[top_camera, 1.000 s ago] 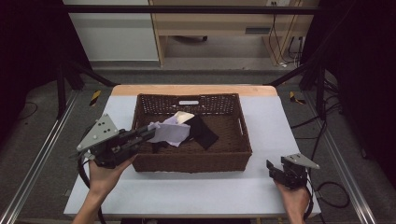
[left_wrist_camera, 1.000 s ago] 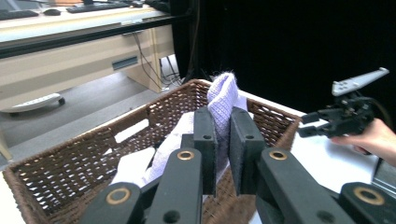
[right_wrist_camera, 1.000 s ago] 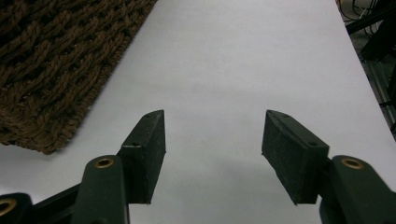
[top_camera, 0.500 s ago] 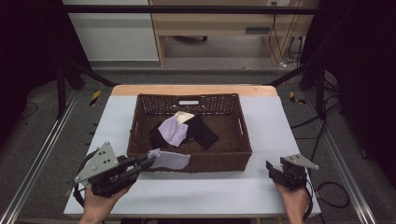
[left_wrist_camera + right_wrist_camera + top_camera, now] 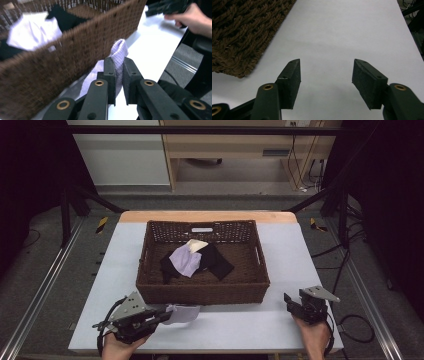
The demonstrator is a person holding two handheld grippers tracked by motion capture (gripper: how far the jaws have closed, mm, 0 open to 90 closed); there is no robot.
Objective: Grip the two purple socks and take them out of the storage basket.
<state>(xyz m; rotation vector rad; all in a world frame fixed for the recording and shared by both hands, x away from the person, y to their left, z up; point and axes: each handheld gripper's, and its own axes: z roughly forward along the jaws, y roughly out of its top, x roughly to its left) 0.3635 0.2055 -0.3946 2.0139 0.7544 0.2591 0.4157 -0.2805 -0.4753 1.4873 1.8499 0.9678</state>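
My left tongs (image 5: 119, 75) are pinched nearly closed on a lilac cloth (image 5: 117, 53), its knit fold standing up between the pads while the rest hangs down in front of the wicker basket (image 5: 202, 290). In the high view that cloth (image 5: 182, 312) lies just outside the basket's near wall, on the white counter (image 5: 240, 325). My right tongs (image 5: 325, 80) stand wide apart, holding nothing, low over bare counter just off the basket's near right corner (image 5: 242, 37). In the high view they (image 5: 295, 302) sit clear of the basket, my hand (image 5: 312, 337) behind them. Inside the basket lie a second lilac cloth (image 5: 185, 260), a cream cloth (image 5: 197, 244) and black cloths (image 5: 217, 262). I can read no label or writing anywhere.
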